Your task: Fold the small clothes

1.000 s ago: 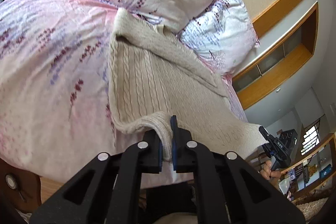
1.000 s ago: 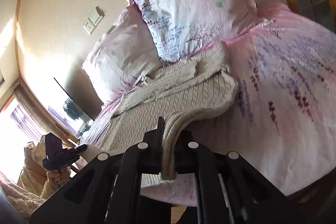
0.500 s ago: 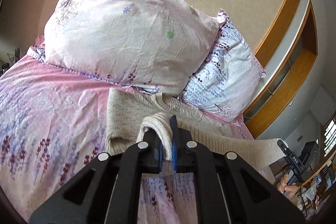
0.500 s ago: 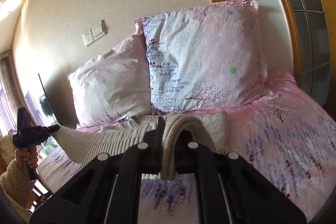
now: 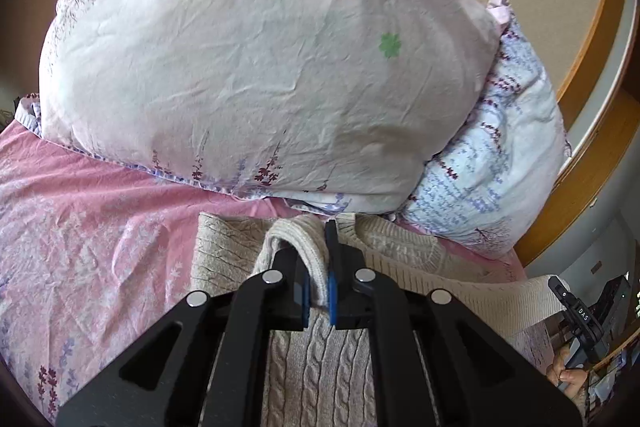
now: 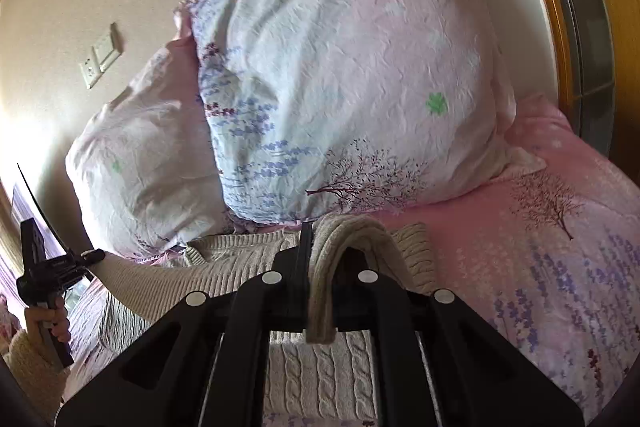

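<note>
While we carry the hem of the cream cable-knit sweater [image 5: 316, 367] up toward its collar, both tools are clamped on it: the left gripper [image 5: 317, 291] pinches a ribbed fold, and the right gripper [image 6: 320, 291] pinches another. The garment lies on the pink floral bedspread [image 5: 92, 227], at its far end. Our worry is uneven travel (one hand leading), which would skew the fold; knit could also slide out of the pads. Two plump floral pillows [image 6: 344, 79] crowd just beyond the collar, limiting reach.
</note>
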